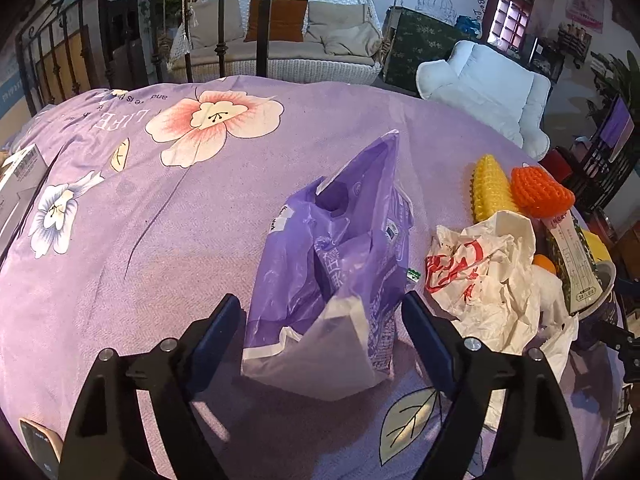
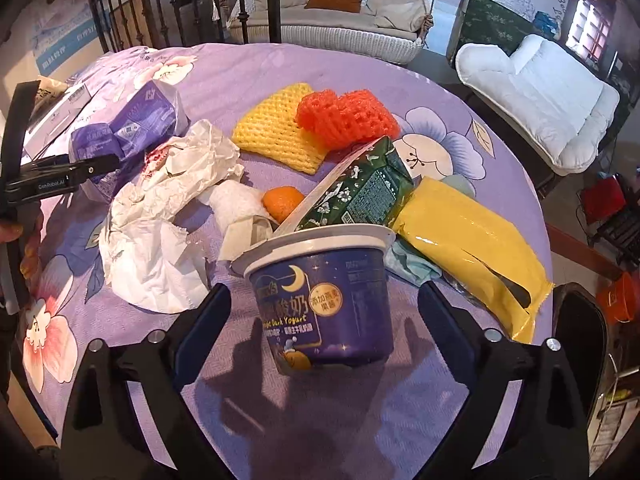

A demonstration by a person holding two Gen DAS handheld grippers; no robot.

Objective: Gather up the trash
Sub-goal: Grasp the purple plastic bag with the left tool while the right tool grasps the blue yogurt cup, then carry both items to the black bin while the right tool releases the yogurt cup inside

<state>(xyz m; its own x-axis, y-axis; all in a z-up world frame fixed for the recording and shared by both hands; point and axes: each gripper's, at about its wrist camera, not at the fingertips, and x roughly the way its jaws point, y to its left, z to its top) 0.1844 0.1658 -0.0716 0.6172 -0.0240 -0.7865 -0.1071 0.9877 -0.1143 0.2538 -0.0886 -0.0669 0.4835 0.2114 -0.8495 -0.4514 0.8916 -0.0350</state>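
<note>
Left claw spread wide, its two fingers either side of the purple bag, not touching it as far as visible. Bag stands crumpled and upright on the counter, which is covered by a purple floral cloth. Just right of the bag: crumpled white paper with red print.

Right claw also spread, fingers flanking the dark blue yogurt tub; no contact visible. Tub upright, white rim on top, a peeled lid strip sticking up out of it. Behind the tub, touching it: green carton, tilted. Right of that: yellow pack lying flat with a blue-green cloth scrap under its near edge. Orange peel piece sits between the white paper and the carton. Farther back: yellow foam net and orange foam net, overlapping. White tissue wad beside the peel.

All trash clustered on the counter's middle and right part. Grey box with a barcode at the left edge, well apart.
</note>
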